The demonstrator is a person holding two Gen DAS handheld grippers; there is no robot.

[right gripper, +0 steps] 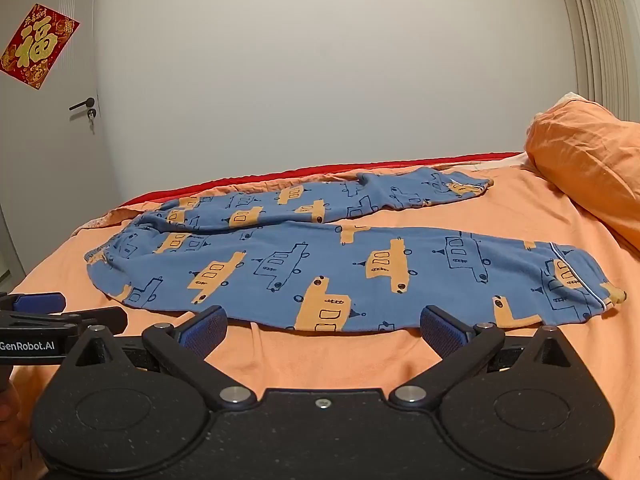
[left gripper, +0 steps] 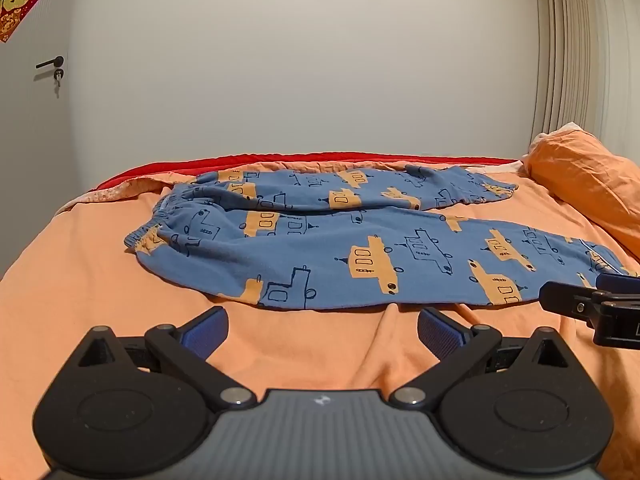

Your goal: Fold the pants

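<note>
Blue pants [left gripper: 340, 248] with orange and outlined vehicle prints lie spread flat on the orange bed sheet [left gripper: 80, 280], waistband to the left, both legs running right. They also show in the right wrist view [right gripper: 340, 276]. My left gripper [left gripper: 322, 334] is open and empty, just short of the near leg's front edge. My right gripper [right gripper: 324, 330] is open and empty, just short of the same edge, further toward the cuffs. The right gripper's tip shows at the right edge of the left wrist view [left gripper: 592, 304]; the left gripper's tip shows at the left of the right wrist view [right gripper: 52, 316].
An orange pillow [right gripper: 592, 160] lies at the bed's far right. A red blanket edge [left gripper: 280, 160] runs along the far side by the white wall. A door with a black handle [right gripper: 82, 105] and a red poster [right gripper: 38, 46] stands at the left.
</note>
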